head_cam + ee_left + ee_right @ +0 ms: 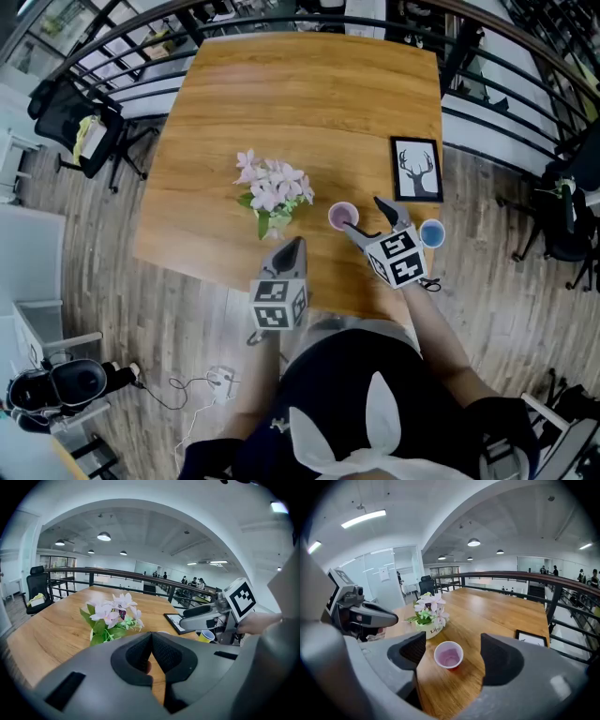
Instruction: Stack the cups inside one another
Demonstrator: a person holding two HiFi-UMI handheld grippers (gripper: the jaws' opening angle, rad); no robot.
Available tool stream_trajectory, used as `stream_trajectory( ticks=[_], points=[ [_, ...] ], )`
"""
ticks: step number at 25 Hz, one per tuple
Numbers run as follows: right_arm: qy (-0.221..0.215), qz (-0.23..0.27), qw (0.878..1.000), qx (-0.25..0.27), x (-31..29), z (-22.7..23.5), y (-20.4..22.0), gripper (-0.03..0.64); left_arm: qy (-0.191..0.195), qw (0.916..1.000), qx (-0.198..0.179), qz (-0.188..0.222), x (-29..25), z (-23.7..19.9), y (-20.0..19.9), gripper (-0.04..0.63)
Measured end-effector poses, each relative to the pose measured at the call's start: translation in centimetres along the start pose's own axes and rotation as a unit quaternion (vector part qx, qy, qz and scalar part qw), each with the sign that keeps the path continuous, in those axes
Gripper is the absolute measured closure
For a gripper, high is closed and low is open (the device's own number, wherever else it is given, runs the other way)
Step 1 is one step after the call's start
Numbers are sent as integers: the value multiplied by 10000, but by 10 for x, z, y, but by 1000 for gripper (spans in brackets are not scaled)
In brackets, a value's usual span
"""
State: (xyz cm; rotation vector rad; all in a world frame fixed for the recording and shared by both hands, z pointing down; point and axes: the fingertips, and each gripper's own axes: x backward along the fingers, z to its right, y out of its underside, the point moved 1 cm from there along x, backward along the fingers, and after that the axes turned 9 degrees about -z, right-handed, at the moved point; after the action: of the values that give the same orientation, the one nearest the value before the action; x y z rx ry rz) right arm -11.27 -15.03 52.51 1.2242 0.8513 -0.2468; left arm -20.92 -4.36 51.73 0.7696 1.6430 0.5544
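A pink cup (343, 216) stands upright on the wooden table (300, 103), just right of the flowers. A blue-lined cup (431, 232) with a yellow outside (205, 635) stands to its right, near the table's front edge. My right gripper (366, 217) is between the two cups, pointing at the pink one. In the right gripper view its jaws stand wide open (454, 652), with the pink cup (449, 657) a little ahead between them, untouched. My left gripper (292, 246) hovers by the front edge below the flowers, its pads closed together (151, 641) with nothing held.
A pot of pink flowers (272, 192) stands left of the pink cup. A framed deer picture (416, 169) lies at the table's right edge. Black railings (506, 94) curve round the far side, and an office chair (80, 127) is at the left.
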Motion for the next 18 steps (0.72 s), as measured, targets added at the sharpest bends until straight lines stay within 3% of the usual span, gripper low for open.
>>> stream_trajectory(
  ticks=[18],
  points=[
    [-278, -552, 9975, 356, -67, -21, 21, 247, 30, 9996, -55, -286, -19, -8, 4, 580]
  ],
)
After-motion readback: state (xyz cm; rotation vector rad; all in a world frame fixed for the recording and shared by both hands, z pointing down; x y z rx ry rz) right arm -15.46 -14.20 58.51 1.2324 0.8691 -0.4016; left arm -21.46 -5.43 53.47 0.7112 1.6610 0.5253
